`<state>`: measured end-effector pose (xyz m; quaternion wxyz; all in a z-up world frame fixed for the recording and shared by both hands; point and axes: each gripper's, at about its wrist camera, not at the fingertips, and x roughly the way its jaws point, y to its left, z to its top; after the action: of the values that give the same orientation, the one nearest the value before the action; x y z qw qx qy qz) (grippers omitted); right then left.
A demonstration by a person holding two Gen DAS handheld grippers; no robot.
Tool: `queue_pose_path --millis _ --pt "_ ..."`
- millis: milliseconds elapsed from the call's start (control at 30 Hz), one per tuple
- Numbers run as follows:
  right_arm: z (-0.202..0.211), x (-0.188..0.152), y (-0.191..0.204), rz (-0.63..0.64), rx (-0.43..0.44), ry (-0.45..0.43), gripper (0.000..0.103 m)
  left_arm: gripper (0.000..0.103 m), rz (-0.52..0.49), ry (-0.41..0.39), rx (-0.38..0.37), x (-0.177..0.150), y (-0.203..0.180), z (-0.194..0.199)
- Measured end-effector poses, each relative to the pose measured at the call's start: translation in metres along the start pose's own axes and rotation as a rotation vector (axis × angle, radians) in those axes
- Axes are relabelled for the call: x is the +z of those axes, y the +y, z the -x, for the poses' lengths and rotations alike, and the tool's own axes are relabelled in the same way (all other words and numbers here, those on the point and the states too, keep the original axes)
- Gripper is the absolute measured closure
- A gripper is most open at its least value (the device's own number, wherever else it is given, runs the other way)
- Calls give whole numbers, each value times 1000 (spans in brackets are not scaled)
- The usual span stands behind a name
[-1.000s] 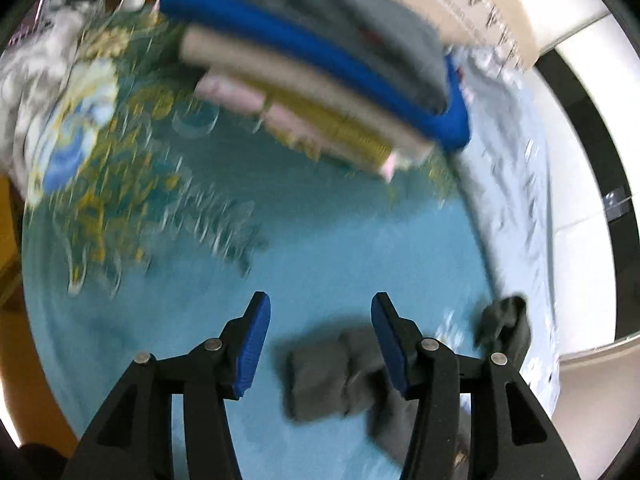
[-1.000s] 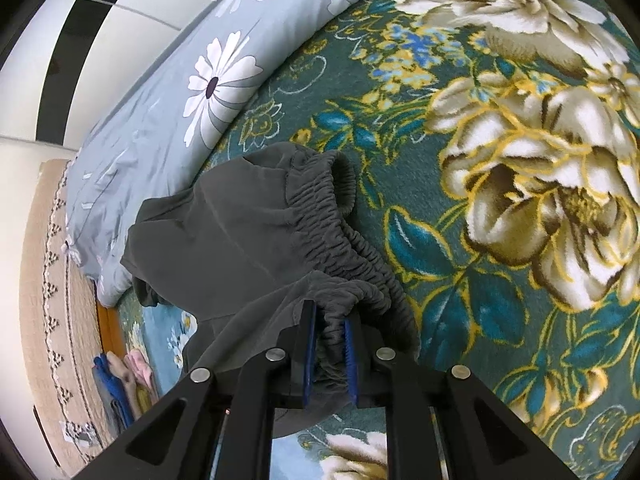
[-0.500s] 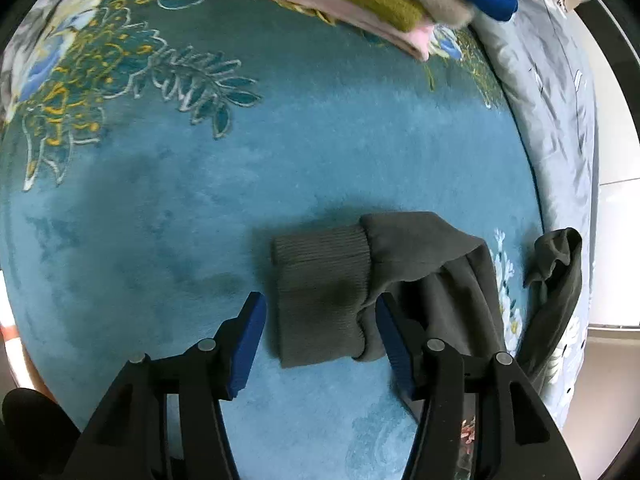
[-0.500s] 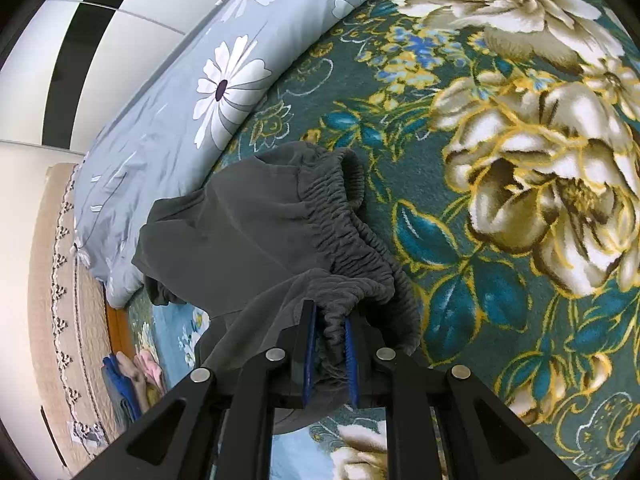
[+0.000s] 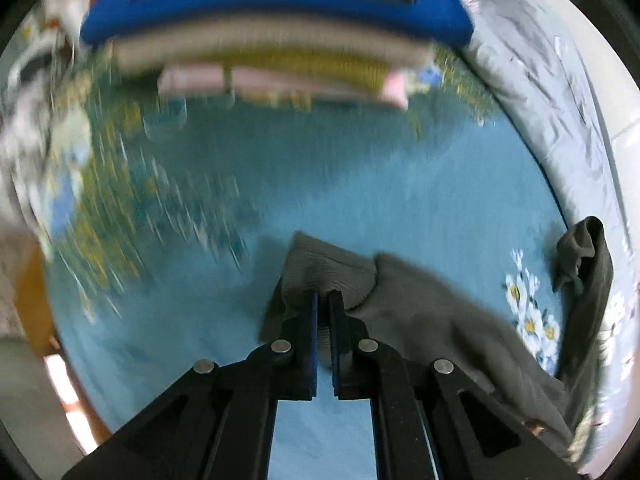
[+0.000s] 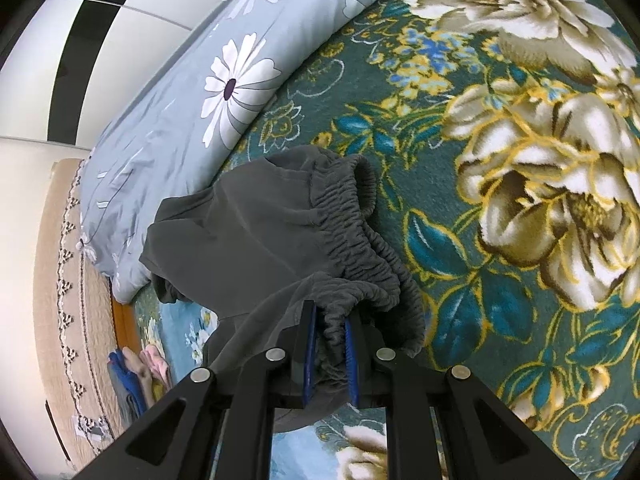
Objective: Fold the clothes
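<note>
Teal plush blanket (image 6: pixel 500 60), patterned with big cream and gold flowers, covers the bed and carries everything; a grey-blue daisy-print quilt (image 6: pixel 192 112) lies along its far left edge in the right wrist view.

At the far side of the left wrist view sits a stack of folded clothes (image 5: pixel 276 36), blurred but readable as grey, blue, beige, yellow and pink layers, so several garments look finished already.

Next in size is the piece in hand, a pair of dark grey trousers (image 6: pixel 256 232), lying rumpled across the blanket between the two tools, with no neat fold in it yet. Its gathered elastic waistband (image 6: pixel 352 248) bunches up near the right tool, and a ribbed ankle cuff (image 5: pixel 328 272) lies at the opposite end, near the left tool. A second dark strip of the same cloth stands up at the far right of the left wrist view; whether it is the other leg I cannot tell.

Right tool (image 6: pixel 329 354) is clamped on the waistband, cloth pinched between its blue pads. Left tool (image 5: pixel 323 334) has its pads drawn together on the cuff, with ribbed fabric in the narrow slit between them.

By my reckoning the trousers are only at the gripping stage: both ends are held, but straightening, folding and adding them to the stack all remain.
</note>
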<state>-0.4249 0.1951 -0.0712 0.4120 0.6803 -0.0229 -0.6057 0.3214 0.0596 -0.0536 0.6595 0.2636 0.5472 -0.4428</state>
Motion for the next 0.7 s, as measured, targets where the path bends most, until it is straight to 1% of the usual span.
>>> queue_pose_path --millis 100,133,167,233,267,333,400,433,467,500,533,700 --pt "-2 0 0 -2 -3 5 87 99 -30 -9 54 16 0 1" --pt "-3 0 0 -3 -4 6 88 103 -42 -12 78 21 0 1" --pt "-3 0 0 -5 -5 7 87 103 -57 -12 119 25 0 -4" --pt "-4 0 -2 -13 -3 9 88 103 -64 16 156 33 10 -20" --pt "-4 0 -3 -17 -3 11 87 103 -31 30 122 37 17 -24" --pt "-4 0 -4 -22 -7 11 87 103 73 39 29 36 35 -25" --pt "-5 0 -4 -26 -13 10 87 102 157 26 -48 32 45 -20" --pt "-6 0 -3 -27 -17 10 87 96 206 23 -95 26 51 -18" --pt "-6 1 -2 -26 -20 10 88 90 235 28 -126 19 52 -19" --pt "-7 1 -2 -26 -23 10 87 71 264 33 -156 12 54 -20" --pt "-7 1 -1 -25 -26 10 88 62 288 40 -182 6 55 -21" --pt "-7 1 2 -17 -30 8 88 62 296 138 -196 -28 38 -45"
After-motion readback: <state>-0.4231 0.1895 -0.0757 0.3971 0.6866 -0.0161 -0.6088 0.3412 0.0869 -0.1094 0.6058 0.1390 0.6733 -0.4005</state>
